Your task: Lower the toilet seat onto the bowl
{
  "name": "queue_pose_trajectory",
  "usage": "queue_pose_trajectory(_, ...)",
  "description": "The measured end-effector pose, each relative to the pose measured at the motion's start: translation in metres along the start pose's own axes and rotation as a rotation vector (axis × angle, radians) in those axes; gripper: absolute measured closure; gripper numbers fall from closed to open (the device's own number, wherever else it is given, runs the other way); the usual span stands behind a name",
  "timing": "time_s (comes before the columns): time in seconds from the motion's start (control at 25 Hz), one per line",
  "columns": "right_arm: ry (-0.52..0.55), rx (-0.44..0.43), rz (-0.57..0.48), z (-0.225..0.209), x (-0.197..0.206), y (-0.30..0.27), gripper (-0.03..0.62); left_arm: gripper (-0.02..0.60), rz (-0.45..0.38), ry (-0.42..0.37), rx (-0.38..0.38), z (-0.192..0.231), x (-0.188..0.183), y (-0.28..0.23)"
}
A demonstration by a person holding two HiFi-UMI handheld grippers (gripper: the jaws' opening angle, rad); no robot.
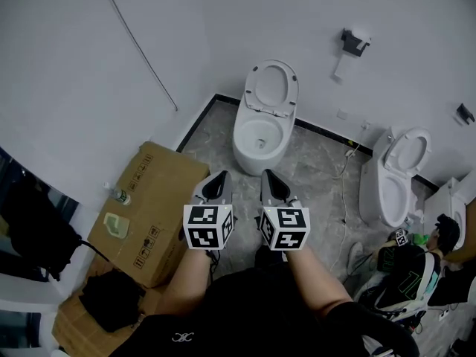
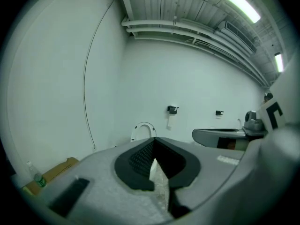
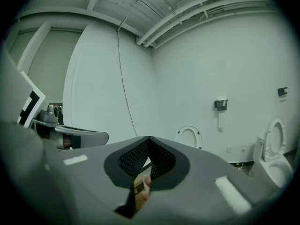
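Standing upright against the wall, the seat (image 1: 271, 88) is raised over the open bowl (image 1: 258, 136) of the toilet in the corner, on a grey marbled floor (image 1: 316, 166). Both grippers are short of it and well apart from it, side by side and pointing towards the bowl. The left gripper (image 1: 216, 184) has its fingers brought together at the tips with nothing between them, and the right gripper (image 1: 274, 184) is likewise closed and empty; each carries its marker cube just above the person's forearms. In both gripper views the seat shows as a small white ring beyond the joined tips. To the right stands a second toilet (image 1: 393, 181), its seat also up, with a cable (image 1: 344, 171) trailing on the floor between the two. A paper holder (image 1: 355, 42) hangs on the wall above. Left of the grippers lies a cardboard box (image 1: 149, 210) with a bottle (image 1: 120, 195) at its edge.
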State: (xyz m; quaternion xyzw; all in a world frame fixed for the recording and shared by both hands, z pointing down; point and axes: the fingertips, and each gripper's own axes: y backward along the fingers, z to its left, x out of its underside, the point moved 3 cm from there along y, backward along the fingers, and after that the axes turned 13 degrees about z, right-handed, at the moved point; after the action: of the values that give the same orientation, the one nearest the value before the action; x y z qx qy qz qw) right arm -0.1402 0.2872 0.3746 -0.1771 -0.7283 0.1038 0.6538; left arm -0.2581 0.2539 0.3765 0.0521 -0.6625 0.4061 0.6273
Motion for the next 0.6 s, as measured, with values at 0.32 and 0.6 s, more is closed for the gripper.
queue_pose_trajectory(0.32,-0.001,-0.021,0.003,-0.059,-0.028,-0.059,0.588,0.574,0.017,-0.004,-0.001,-0.002,-0.039,-0.081)
queue_pose_trajectory(0.6,-0.018,-0.041,0.014,-0.125,-0.059,-0.107,0.588,0.574,0.041,0.003,-0.011,-0.015,-0.079,-0.154)
